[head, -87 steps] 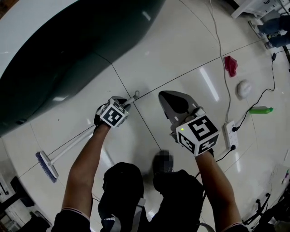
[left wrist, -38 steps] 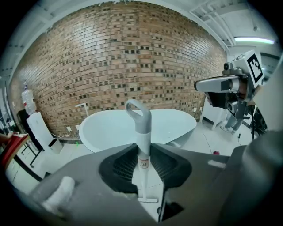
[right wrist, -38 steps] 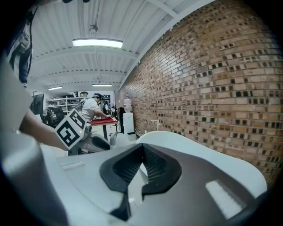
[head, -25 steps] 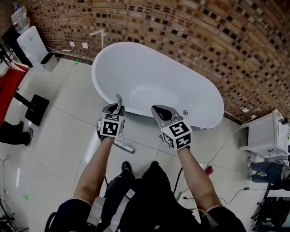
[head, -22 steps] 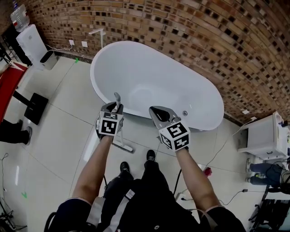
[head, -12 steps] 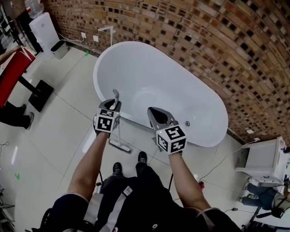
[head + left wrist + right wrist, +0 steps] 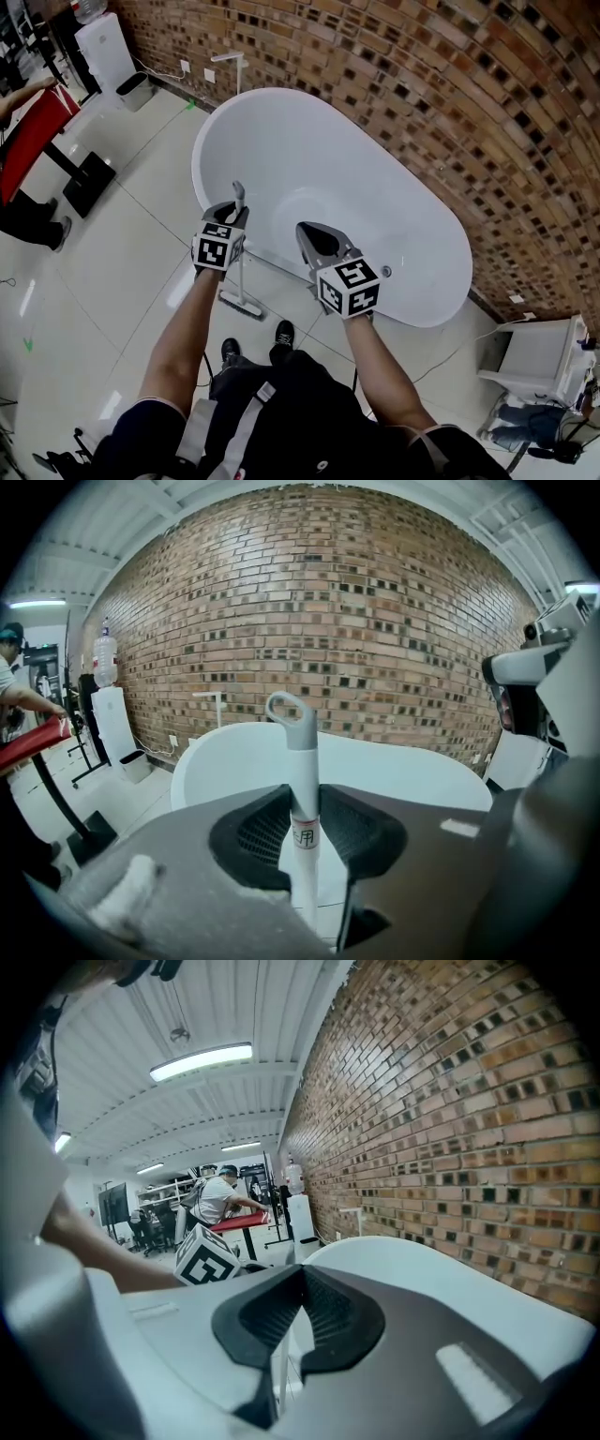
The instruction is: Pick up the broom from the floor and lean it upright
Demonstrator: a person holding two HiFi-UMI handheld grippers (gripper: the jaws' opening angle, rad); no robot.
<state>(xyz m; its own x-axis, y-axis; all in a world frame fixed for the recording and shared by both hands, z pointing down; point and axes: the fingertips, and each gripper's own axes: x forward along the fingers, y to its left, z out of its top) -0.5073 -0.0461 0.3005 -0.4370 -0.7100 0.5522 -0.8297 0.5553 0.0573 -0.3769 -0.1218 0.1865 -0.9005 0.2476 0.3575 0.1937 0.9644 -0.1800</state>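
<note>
The broom stands nearly upright in front of the white bathtub [image 7: 202,141]. Its grey-tipped white handle [image 7: 238,193] rises above my left gripper [image 7: 234,214], and its brush head [image 7: 242,306] is down at the floor by the tub's near side. In the left gripper view the left gripper [image 7: 302,803] is shut on the broom handle [image 7: 302,752], both pads pressed against it below the hanging loop. My right gripper [image 7: 306,231] hovers to the right over the tub's rim. Seen from the right gripper view, the right gripper [image 7: 302,1274] has its jaw tips together with nothing held.
A brick wall [image 7: 422,84] runs behind the tub. A floor-standing faucet [image 7: 232,62] sits at the tub's far end. A water dispenser [image 7: 105,47] and a red table [image 7: 33,131] with a person beside it are at the left. A white cabinet [image 7: 544,361] stands at the right.
The broom lay flat on the floor with my left gripper at its handle end; it now stands upright in that gripper. Both grippers have drifted closer to the tub.
</note>
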